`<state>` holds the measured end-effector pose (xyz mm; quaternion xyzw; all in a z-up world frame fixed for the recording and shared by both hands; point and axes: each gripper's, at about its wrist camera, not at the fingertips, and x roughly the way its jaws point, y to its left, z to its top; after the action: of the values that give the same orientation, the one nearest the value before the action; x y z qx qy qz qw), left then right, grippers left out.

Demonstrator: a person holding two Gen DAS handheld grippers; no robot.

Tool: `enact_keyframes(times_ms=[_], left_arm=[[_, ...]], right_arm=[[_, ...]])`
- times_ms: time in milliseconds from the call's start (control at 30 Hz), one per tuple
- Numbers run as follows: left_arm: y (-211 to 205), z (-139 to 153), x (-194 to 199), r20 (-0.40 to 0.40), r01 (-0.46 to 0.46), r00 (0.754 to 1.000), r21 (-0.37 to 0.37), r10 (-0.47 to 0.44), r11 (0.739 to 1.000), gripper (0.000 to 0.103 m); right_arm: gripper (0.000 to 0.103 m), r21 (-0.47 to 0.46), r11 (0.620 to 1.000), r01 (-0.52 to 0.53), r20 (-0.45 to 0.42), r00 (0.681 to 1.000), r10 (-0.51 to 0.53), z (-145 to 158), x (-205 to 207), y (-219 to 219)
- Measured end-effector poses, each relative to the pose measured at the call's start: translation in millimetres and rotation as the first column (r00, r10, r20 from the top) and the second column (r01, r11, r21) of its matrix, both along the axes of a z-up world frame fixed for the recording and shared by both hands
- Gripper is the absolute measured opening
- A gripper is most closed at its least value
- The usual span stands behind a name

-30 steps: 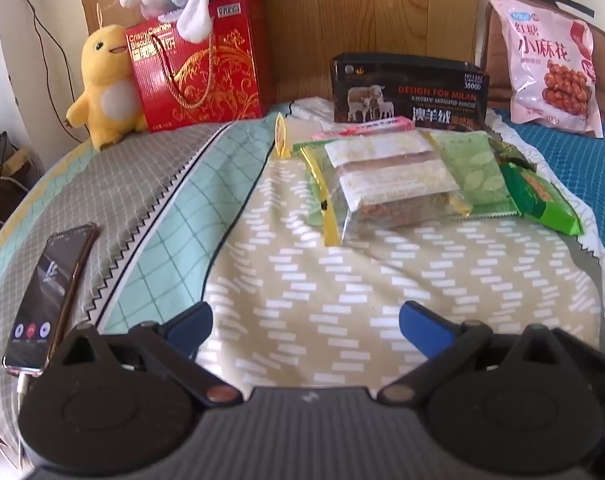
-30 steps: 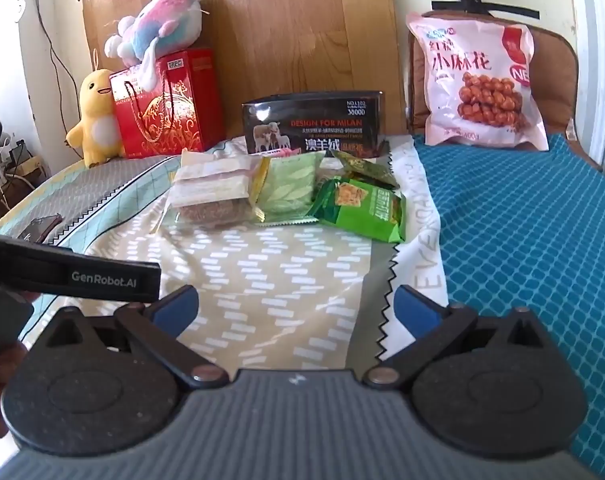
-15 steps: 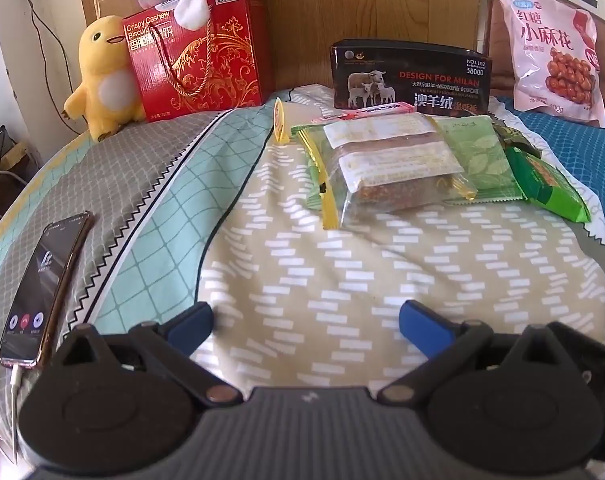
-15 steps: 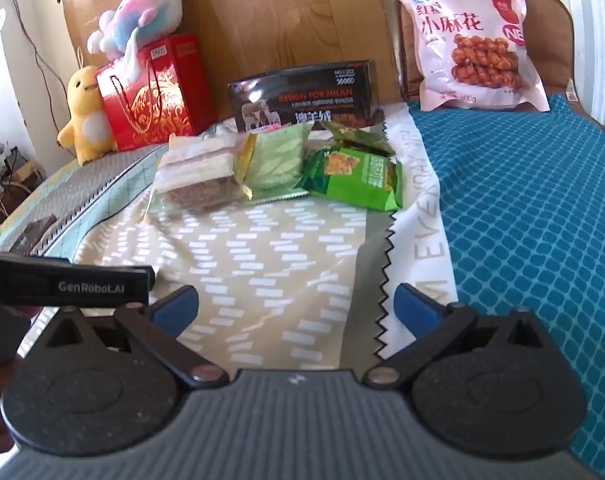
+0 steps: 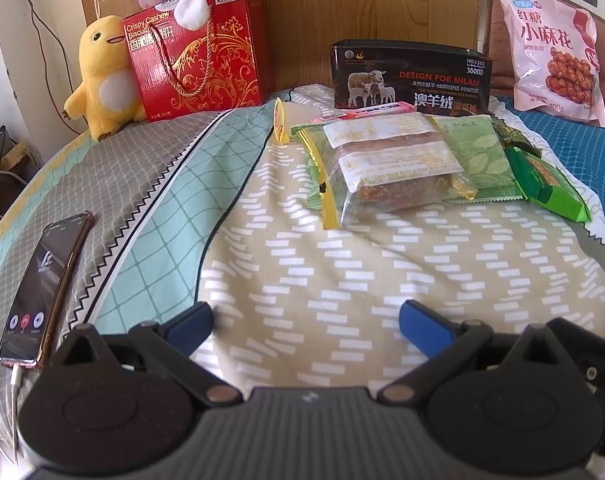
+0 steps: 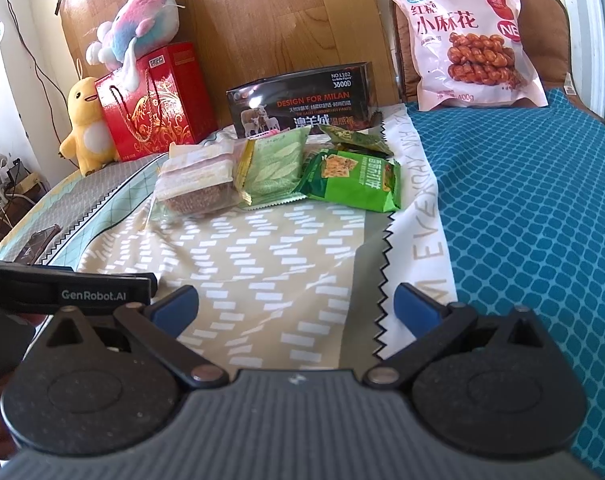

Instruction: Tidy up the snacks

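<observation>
A pile of snacks lies on the bed ahead of both grippers. A clear pack of brown bars point(image 5: 394, 168) point(image 6: 198, 180) lies on top at the left. A pale green leaf-print packet point(image 5: 478, 152) point(image 6: 274, 164) lies beside it. A bright green cracker packet point(image 5: 550, 184) point(image 6: 354, 180) is at the right. A dark green packet point(image 6: 354, 140) lies behind. A thin pink strip point(image 5: 362, 114) lies at the back. My left gripper point(image 5: 306, 320) is open and empty, short of the pile. My right gripper point(image 6: 294, 306) is open and empty, also short of it.
A black "Design for Milan" box point(image 5: 410, 76) point(image 6: 302, 100) stands behind the pile. A red biscuit gift box point(image 5: 194, 68), a yellow plush point(image 5: 102, 76) and a pink snack bag point(image 6: 470, 44) stand at the back. A phone point(image 5: 42, 292) lies at the left.
Both grippers have moved a little closer to the snack pile and tilted down slightly. Both stay open and empty.
</observation>
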<state>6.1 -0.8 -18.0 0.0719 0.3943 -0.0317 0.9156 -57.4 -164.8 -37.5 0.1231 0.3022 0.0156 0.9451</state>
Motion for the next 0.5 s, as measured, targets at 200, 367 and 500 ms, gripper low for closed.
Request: enact_keyframes(times_ms=[200,367,500], left_arm=[[1.5,-1.0,0.7,-0.005,-0.005,1.0,-0.012,0.005,1.0,0.103],[2.7,-2.0,1.7,-0.01,-0.007,1.0,-0.021,0.007,1.0,0.103],[9.7,-4.0,3.0,-0.023,-0.002,1.0,-0.067,0.001,0.998,0.103]], right_arm=[[0.103,0.001,1.0,0.001,0.012,1.0,-0.001,-1.0,-1.6,-0.5],[0.103,0.0,1.0,0.002,0.012,1.0,-0.002,-0.8,-2.0,0.2],[0.103,0.013,1.0,0.005,0.015,1.0,-0.006,-0.6,-2.3,-0.9]])
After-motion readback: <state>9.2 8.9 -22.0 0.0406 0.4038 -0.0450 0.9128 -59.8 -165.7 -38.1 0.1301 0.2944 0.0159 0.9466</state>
